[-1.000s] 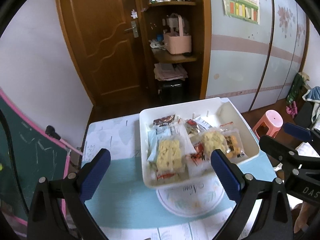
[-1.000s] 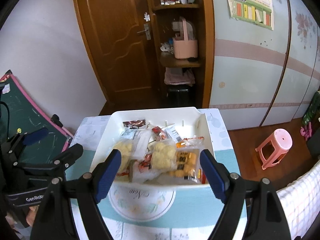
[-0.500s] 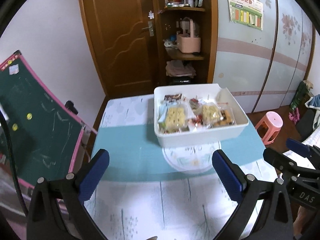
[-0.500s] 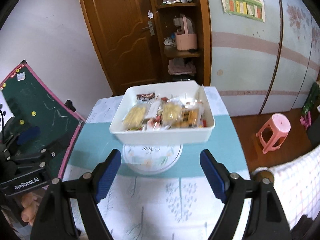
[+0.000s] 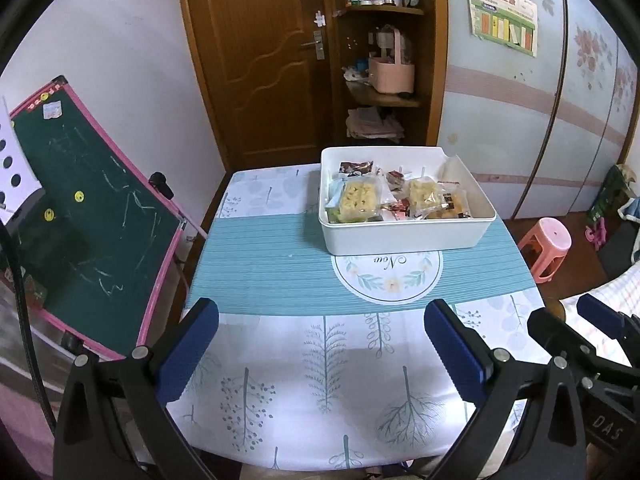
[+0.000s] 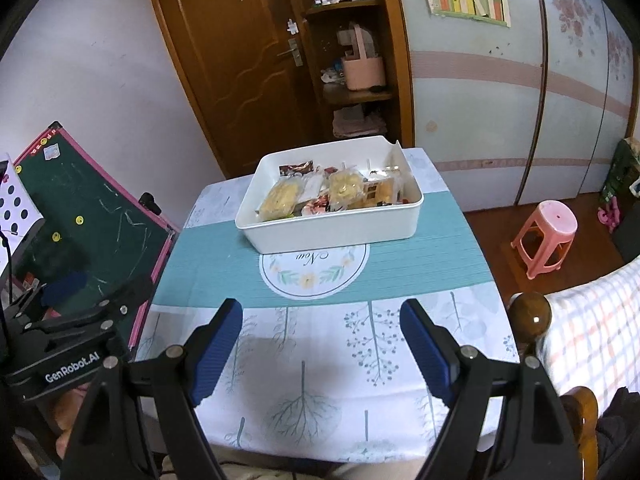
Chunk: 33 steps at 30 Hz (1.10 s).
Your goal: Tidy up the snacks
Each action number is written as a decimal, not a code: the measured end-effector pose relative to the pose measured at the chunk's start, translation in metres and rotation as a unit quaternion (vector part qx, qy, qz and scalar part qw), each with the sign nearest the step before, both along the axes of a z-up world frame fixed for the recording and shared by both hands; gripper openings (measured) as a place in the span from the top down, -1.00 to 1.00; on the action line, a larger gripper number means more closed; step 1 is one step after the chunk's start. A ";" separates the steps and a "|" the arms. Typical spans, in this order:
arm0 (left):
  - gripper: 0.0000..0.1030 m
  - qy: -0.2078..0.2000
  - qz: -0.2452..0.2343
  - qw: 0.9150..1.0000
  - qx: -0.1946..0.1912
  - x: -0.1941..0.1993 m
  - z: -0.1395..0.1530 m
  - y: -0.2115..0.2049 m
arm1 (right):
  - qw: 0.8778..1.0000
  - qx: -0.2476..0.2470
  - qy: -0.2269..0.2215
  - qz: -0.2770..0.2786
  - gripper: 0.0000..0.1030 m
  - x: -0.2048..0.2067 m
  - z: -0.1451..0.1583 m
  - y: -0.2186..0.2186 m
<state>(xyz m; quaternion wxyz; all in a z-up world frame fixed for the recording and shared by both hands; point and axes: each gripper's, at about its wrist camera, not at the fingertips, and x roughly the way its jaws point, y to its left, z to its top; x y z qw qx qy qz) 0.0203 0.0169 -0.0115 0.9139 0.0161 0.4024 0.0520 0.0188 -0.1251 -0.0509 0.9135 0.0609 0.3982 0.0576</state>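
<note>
The white plastic rectangular bin (image 5: 404, 236) sits at the far side of the counter (image 5: 304, 372), at about 1 o'clock from the left claw (image 5: 320, 350) and at 12 o'clock from the right claw (image 6: 321, 346). It rests partly on a round white flower mat (image 5: 387, 280). The snack packets in clear and shiny wrappers (image 5: 394, 200) fill it in a loose heap.

The packets look light, soft and crinkly. The wrappers are probably slippery, and the yellow cakes inside could crush, so a gentle pinch on a flat sealed edge looks best. The bin looks stiff and could be held by its rim.

I count 1 bin and 1 mat. There are 2 big packets with yellow cakes, 1 dark brown packet at the back, and several small red ones I cannot count well.

Both claws are spread wide and hold nothing. They hang over the near part of the counter, well apart from the bin.
</note>
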 end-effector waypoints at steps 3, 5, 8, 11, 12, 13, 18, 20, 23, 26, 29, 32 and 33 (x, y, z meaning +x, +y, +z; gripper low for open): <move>-0.99 -0.001 -0.004 1.000 -0.003 -0.005 -0.002 -0.002 | 1.000 -0.003 -0.006 0.000 -0.59 -0.003 0.001 0.004; -0.99 -0.004 -0.002 1.000 0.009 -0.006 -0.003 -0.003 | 1.000 -0.004 -0.007 0.000 -0.59 -0.003 0.002 0.005; -0.99 -0.004 0.000 1.000 0.007 -0.006 -0.003 -0.002 | 1.000 -0.005 -0.016 -0.001 -0.59 -0.005 0.004 0.008; -0.99 -0.001 0.004 1.000 0.002 -0.004 -0.003 0.001 | 1.000 -0.008 -0.022 0.004 -0.59 -0.006 0.006 0.011; -0.99 0.000 0.005 1.000 0.001 -0.004 -0.003 0.001 | 1.000 -0.011 -0.024 0.006 -0.59 -0.006 0.006 0.013; -0.99 0.001 0.007 1.000 0.000 -0.004 -0.003 0.002 | 1.000 -0.014 -0.024 0.008 -0.59 -0.006 0.007 0.015; -0.99 0.007 0.011 1.000 -0.008 -0.002 -0.006 0.004 | 1.000 -0.016 -0.022 0.013 -0.59 -0.003 0.006 0.018; -0.99 0.008 0.011 1.000 -0.009 -0.002 -0.006 0.005 | 1.000 -0.017 -0.021 0.011 -0.59 -0.002 0.006 0.018; -0.99 0.008 0.012 1.000 -0.009 -0.002 -0.006 0.005 | 1.000 -0.014 -0.017 0.011 -0.59 0.000 0.004 0.019; -0.99 0.009 0.011 1.000 -0.010 -0.002 -0.007 0.006 | 1.000 -0.013 -0.015 0.011 -0.59 0.002 0.003 0.019; -0.99 0.011 0.010 1.000 -0.012 -0.002 -0.008 0.007 | 1.000 -0.013 -0.014 0.010 -0.59 0.003 0.003 0.018; -0.99 0.012 0.009 1.000 -0.013 0.000 -0.009 0.009 | 1.000 -0.013 -0.013 0.010 -0.59 0.003 0.002 0.018; -0.99 0.012 0.010 1.000 -0.014 0.001 -0.009 0.009 | 1.000 -0.013 -0.013 0.009 -0.59 0.003 0.002 0.018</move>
